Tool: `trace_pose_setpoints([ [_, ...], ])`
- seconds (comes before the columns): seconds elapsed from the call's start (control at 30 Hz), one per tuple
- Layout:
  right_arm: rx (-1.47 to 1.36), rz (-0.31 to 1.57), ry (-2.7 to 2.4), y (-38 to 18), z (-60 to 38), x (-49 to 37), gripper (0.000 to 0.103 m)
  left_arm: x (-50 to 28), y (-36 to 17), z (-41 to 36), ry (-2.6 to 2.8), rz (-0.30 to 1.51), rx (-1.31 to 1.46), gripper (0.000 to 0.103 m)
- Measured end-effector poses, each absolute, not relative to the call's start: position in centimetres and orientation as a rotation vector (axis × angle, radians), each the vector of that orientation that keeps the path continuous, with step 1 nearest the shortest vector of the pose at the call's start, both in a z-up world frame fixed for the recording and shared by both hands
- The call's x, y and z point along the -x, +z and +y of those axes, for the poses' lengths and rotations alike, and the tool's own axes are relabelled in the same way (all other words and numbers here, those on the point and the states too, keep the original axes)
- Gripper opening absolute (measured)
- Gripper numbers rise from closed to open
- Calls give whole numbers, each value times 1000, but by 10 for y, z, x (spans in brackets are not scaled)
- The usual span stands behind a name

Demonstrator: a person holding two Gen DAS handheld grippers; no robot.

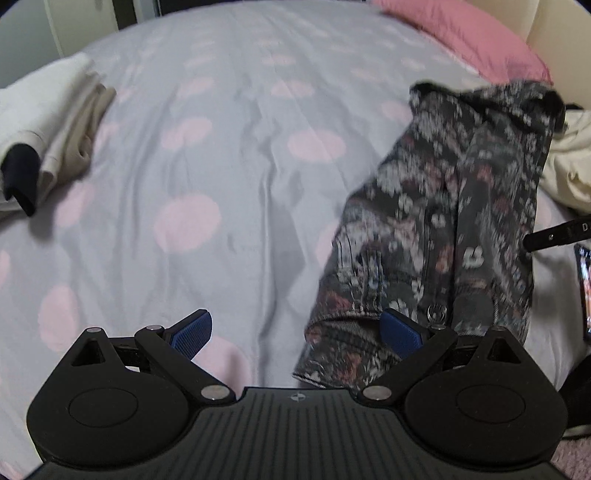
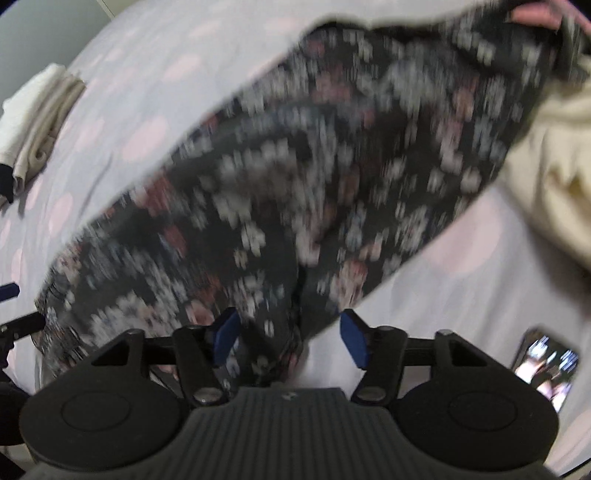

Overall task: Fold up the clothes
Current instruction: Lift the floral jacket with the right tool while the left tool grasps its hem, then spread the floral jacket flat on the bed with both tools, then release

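Note:
A dark floral garment [image 1: 443, 236] lies lengthwise on the right side of the bed; it fills the right wrist view [image 2: 295, 184], blurred. My left gripper [image 1: 297, 332] is open, its right pad [image 1: 400, 332] touching the garment's near hem, nothing between the fingers. My right gripper [image 2: 290, 341] is open, with the garment's near end draped between its blue pads [image 2: 352, 343], which are not closed on it. The tip of the right gripper shows at the right edge of the left wrist view [image 1: 554, 232].
The bed has a grey sheet with pink dots [image 1: 221, 184]. A folded stack of cream and dark clothes [image 1: 44, 140] sits at the left. A cream garment [image 2: 546, 166] lies at the right. A pink pillow [image 1: 461, 33] is at the back. A phone [image 2: 546, 369] lies near right.

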State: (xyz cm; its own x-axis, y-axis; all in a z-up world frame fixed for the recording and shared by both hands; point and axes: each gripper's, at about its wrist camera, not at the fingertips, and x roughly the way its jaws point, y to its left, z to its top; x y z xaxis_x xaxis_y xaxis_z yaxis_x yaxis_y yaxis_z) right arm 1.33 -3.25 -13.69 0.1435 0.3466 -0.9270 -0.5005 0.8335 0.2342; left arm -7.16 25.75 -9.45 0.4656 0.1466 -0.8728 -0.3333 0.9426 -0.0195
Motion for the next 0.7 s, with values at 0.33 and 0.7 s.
trace_pose_setpoints([
  [0.33,155,1264,662,-152,-13,7,42,60,-105,257,252,1086,205,50],
  [0.7,157,1155,806,-115,8,34,13,57,-60,262,238,975,150,21],
])
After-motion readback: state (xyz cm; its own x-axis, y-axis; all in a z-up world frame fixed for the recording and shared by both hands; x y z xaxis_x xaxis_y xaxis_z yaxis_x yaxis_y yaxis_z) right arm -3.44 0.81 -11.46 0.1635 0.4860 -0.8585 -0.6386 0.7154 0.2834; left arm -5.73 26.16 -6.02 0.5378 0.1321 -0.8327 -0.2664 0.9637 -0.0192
